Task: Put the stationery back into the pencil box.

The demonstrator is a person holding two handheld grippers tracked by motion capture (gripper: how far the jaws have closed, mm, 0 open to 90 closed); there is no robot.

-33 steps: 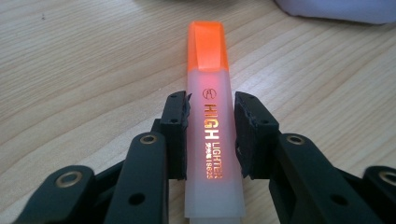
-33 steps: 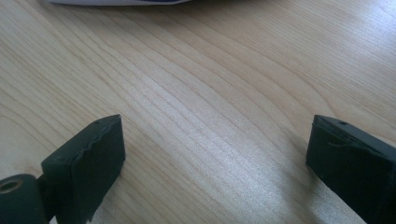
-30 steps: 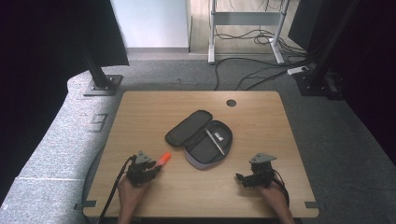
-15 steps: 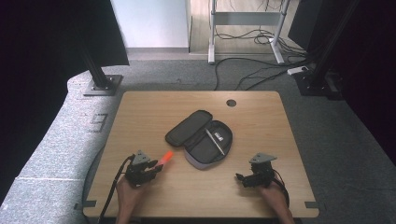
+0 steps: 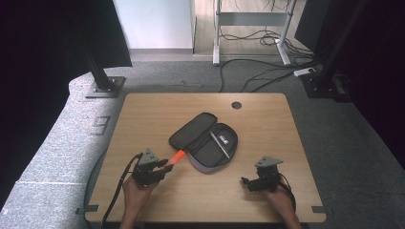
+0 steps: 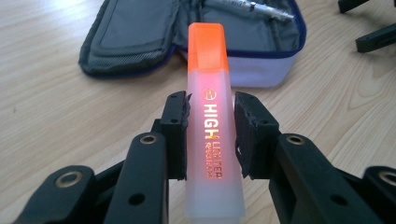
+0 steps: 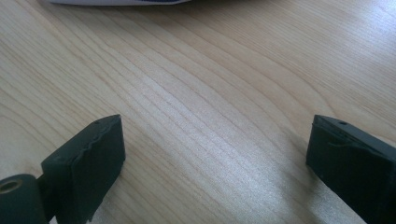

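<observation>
- The left gripper [image 6: 210, 135] clamps the orange highlighter [image 6: 211, 116], cap aimed at the open pencil case [image 5: 210, 143], likely to stow it.
- The right gripper [image 7: 215, 163], jaws wide and empty, rests right of the case.

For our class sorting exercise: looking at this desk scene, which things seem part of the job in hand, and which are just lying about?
Likely in the job:
- orange translucent plastic highlighter, clamped in the left gripper
- open grey fabric pencil case
- silver metal pen inside the case
- right gripper, open, empty

Just lying about:
- black cables on the floor
- white metal desk frame
</observation>
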